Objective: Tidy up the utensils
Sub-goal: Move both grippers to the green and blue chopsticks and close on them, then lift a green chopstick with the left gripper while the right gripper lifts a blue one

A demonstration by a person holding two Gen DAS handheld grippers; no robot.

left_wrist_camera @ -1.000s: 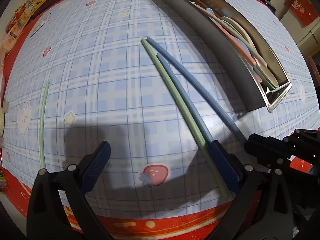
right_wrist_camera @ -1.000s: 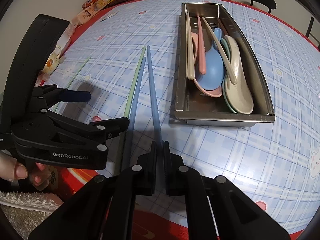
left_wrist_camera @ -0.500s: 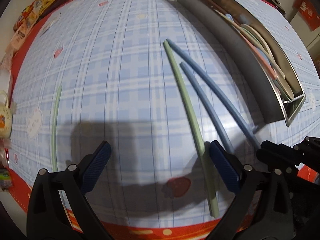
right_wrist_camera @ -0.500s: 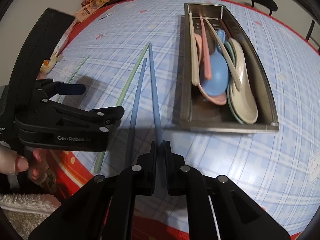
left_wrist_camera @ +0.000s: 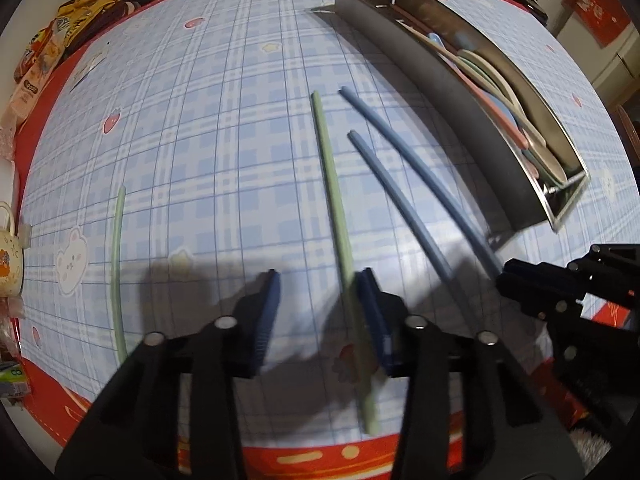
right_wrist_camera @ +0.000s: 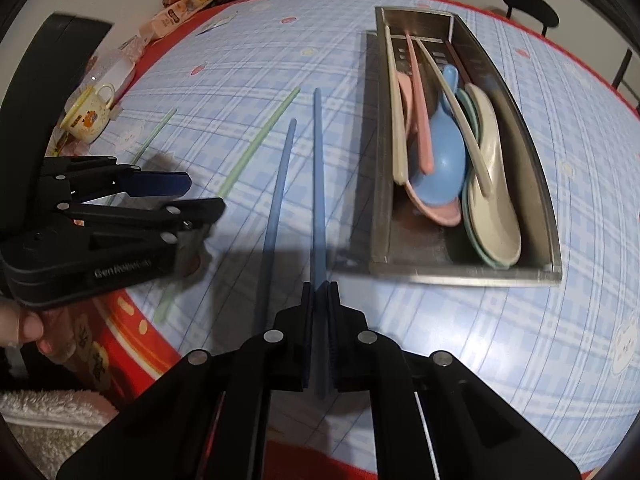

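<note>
Left hand-held gripper [left_wrist_camera: 316, 312], wide open 1 second ago, is closing around the green chopstick [left_wrist_camera: 332, 196]; right hand-held gripper [right_wrist_camera: 319, 312] stays clamped on a blue chopstick [right_wrist_camera: 318, 184], so 2 tray-bound pickups.

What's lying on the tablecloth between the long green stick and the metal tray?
Two blue chopsticks: a loose one and the one the right gripper pinches, between the green chopstick and metal tray, clearest in the right wrist view.
</note>
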